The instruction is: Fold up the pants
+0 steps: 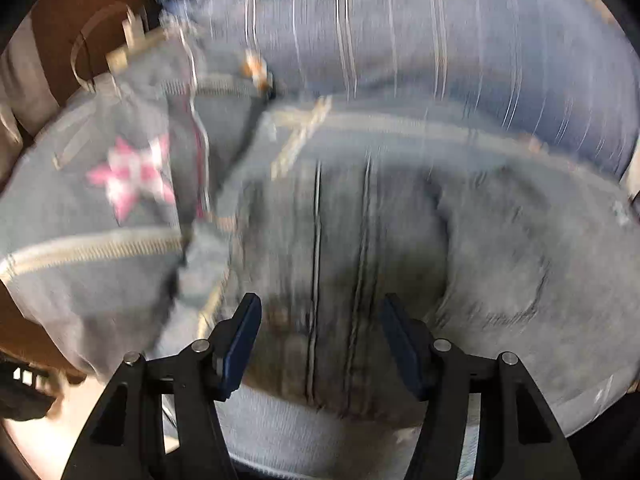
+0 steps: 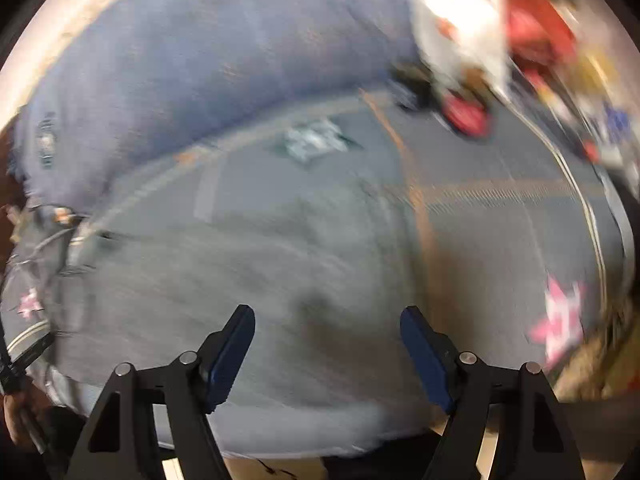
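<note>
Both views are smeared with motion blur, so fine detail is hard to read.

Your left gripper (image 1: 320,320) has its fingers spread wide, with nothing between them. Just beyond the blue pads (image 1: 240,344) lie the pants (image 1: 360,240), grey-blue jeans that fill most of the left wrist view. Two dark stitched seams (image 1: 340,280) run up the denim from between the fingers. Left of them a pink and white star patch (image 1: 132,176) sits on the fabric, with a tan-stitched band (image 1: 96,248) below it. Beyond the jeans lies a lighter blue cloth with thin pale stripes (image 1: 440,40). Brown surface (image 1: 60,32) shows at the upper left edge; what it is you cannot tell.

Your right gripper (image 2: 328,344) is likewise wide apart and grips nothing. The same jeans (image 2: 280,260) spread across the right wrist view under and ahead of its fingers (image 2: 232,356). An orange-stitched seam (image 2: 416,200) crosses them, a pale torn patch (image 2: 316,140) lies further out, and a pink star (image 2: 560,320) shows at the right. The lighter blue cloth (image 2: 200,60) lies beyond. At the upper right are blurred red and white things (image 2: 500,40), too smeared to name.
</note>
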A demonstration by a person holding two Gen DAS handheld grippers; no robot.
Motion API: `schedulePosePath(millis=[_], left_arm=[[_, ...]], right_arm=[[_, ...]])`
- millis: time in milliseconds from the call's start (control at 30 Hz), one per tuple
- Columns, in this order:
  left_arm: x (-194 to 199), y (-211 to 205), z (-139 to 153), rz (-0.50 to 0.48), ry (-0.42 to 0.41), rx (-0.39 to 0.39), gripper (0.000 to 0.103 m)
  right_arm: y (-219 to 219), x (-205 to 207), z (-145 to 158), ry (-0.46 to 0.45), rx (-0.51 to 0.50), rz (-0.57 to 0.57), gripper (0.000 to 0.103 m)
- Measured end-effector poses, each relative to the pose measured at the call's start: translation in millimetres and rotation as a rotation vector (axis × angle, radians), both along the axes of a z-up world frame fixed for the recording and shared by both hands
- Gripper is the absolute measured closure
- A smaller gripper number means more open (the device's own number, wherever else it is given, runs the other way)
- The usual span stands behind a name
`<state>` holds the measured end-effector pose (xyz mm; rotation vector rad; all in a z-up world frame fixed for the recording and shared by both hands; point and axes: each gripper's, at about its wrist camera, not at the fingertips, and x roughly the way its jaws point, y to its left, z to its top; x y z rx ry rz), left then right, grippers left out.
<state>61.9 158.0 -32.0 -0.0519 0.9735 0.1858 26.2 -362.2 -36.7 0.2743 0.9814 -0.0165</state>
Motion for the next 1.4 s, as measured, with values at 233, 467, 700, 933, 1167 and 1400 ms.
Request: schedulePosePath(millis=[233,467,700,933,1167,1400], left_arm=[[18.6,-14.6,-20.8,-0.025,-0.024,0.04,0.027],[28.2,7.6,-60.0,0.026,-0.012,-0.063,0.01],[24.1,12.0,-64.1,0.03,-0.032,-0.093,0.006],[26.8,13.4,-65.8,0.028,-0.031,-0.106,0.006],[27.1,13.9,-65.4,0.03,-0.03,-0.106,0.004],[26.1,14.6,-66.1,0.032,-0.034,-0.102,0.004]], right_arm=[[163.0,100.1,34.8,-0.068,0.157,0.437,0.025],[287.5,178.4,-11.0,0.061,0.099,0.605,0.027],[318.1,198.4,-54.7,0.207,-0.064,0.643,0.068],[339.1,190.2,-41.3,0.167,-0.183,0.72,0.096],[346.8,205.2,-46.6,0.124,-0.251,0.647,0.096],[310.4,189.9,-22.6,0.059,-0.138,0.527,0.043]])
